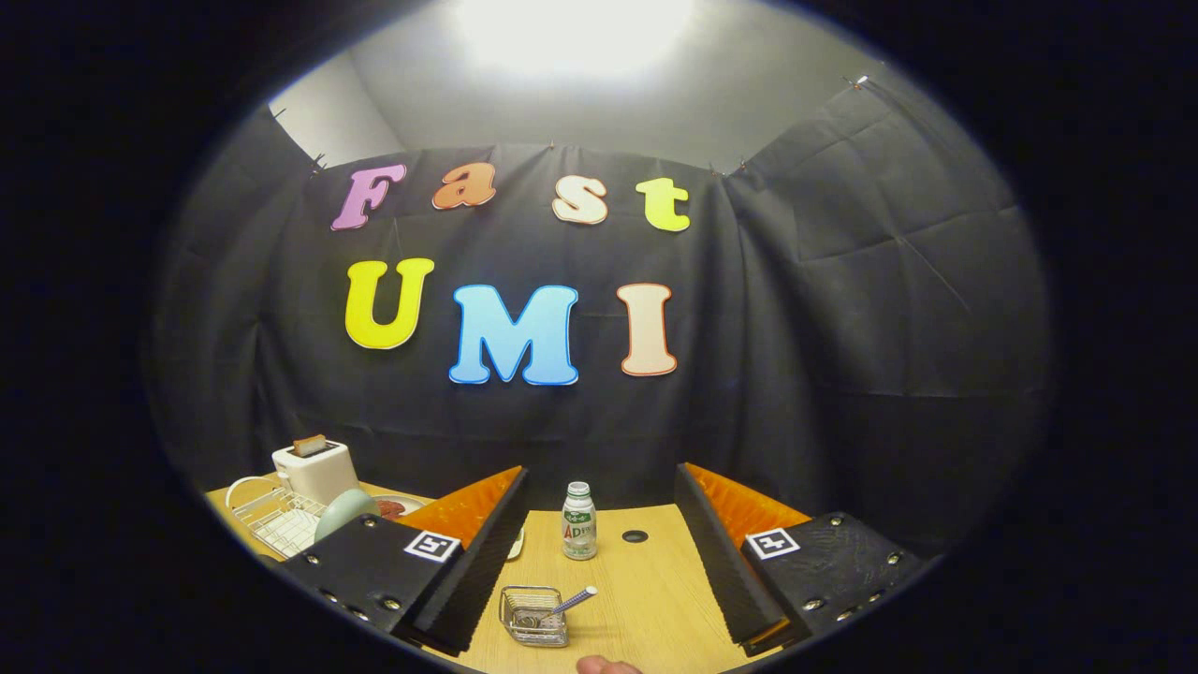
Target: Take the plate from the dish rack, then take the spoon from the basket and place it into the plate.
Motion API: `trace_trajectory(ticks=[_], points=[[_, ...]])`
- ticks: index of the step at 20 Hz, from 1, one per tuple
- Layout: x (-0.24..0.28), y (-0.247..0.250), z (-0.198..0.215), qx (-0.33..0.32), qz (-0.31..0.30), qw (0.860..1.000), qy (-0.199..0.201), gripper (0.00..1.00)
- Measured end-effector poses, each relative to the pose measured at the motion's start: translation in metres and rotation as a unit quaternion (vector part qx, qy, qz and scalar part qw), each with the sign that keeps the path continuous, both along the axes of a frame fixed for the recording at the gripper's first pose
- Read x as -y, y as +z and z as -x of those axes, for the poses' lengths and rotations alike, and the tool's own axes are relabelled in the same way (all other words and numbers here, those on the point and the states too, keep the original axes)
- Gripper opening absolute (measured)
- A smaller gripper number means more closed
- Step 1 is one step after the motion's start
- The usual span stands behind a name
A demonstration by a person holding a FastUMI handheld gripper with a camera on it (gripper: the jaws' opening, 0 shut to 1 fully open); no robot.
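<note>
Gripper hovering wide open and empty over the table, with the plate not yet lifted from the rack.

The wooden table (646, 585) is spreading out ahead, and the gripper (599, 552) is holding its fingers far apart with nothing between them but bare wood and small items. Off beyond the left finger, the white wire dish rack (276, 524) is sitting beside a toaster (316, 468), and the pale green plate (344, 510) is standing on edge in it, partly hidden by the finger. A good first move is probably swinging left and closing on the plate's upper rim, then lifting straight up so it is clearing the wires. A small bottle (579, 520) is standing ahead between the fingers. Nearest, the little wire basket (534, 615) is holding the spoon (573, 601), its handle leaning out toward the right.
</note>
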State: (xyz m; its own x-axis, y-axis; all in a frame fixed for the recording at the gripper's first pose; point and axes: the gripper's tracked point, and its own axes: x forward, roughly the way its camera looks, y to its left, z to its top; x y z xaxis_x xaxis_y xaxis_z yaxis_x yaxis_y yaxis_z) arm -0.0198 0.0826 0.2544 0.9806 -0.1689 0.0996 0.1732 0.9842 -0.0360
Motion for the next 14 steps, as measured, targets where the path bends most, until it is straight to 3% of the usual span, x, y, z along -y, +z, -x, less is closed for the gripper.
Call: trace_trajectory(ticks=[6,14], points=[[-0.06,0.01,-0.012,-0.016,0.0,1.0,-0.003,0.95],[-0.138,-0.007,-0.05,-0.101,-0.034,0.992,0.061,0.95]])
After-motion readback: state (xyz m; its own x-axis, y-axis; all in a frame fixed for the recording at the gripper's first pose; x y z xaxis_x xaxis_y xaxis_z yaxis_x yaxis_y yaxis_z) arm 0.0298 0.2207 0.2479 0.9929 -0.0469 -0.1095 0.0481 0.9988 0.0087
